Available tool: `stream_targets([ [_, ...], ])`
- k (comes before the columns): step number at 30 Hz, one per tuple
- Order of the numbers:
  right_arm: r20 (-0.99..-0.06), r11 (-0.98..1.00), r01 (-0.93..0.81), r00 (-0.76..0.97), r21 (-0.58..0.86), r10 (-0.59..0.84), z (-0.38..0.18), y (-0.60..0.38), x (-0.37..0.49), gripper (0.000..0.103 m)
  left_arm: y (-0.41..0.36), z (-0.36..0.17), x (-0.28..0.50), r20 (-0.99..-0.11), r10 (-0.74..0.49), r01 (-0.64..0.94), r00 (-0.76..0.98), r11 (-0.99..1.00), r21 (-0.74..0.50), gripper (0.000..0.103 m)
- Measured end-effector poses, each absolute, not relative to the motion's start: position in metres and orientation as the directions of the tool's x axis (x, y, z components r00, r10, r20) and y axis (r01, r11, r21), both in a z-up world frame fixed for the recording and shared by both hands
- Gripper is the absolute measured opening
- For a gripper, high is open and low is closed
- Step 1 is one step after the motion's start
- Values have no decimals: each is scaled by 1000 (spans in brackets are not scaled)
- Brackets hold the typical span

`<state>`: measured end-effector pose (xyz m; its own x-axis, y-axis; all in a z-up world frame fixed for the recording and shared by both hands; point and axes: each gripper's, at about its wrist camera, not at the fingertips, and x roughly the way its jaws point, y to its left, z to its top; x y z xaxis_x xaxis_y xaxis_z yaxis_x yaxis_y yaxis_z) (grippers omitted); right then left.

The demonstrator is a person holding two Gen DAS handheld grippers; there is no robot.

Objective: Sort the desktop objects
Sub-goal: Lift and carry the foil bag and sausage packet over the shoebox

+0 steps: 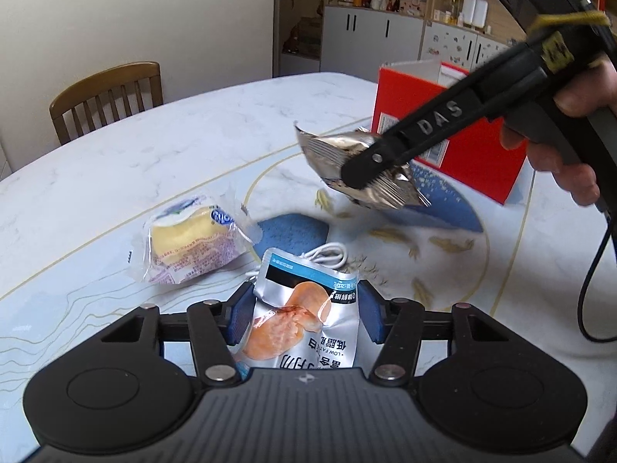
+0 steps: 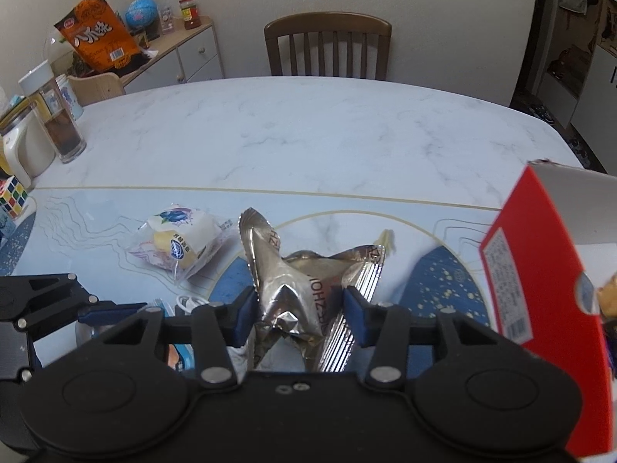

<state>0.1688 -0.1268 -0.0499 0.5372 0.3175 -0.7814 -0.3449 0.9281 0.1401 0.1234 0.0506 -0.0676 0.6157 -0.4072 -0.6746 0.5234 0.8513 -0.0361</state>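
- The crumpled silver foil snack packet (image 2: 297, 301) sits pinched between the blue pads of the right gripper (image 2: 299, 310), low centre of the right wrist view, lifted clear of the table.
- The white pouch printed with orange meat (image 1: 304, 316) is clamped in the left gripper (image 1: 304, 314), bottom centre of the left wrist view.
- Just right, the open red cardboard box (image 2: 540, 270) looks like the sorting bin.
- My read: both items are picked and carrying is under way; next, each needs bringing over the box opening.
- The clear-wrapped yellow cake (image 1: 189, 243) remains on the marble-patterned table (image 1: 154, 135), left of centre.
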Motion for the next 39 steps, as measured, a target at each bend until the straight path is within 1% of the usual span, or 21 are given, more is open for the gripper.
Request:
stream_targets([
  [11,-759,934,-316,564,166,326,-26,-155,141,47,36,-35,108,-641,-433,524,634,850,-56,56],
  [25,-714,941,-286,621,179,324,11,-203,104,47,7,21,87,-588,-430,500,684,865,-51,56],
  [39,-685,950,-255,661,179,306,36,-262,78,47,-49,66,84,-538,-489,540,687,839,-71,56],
])
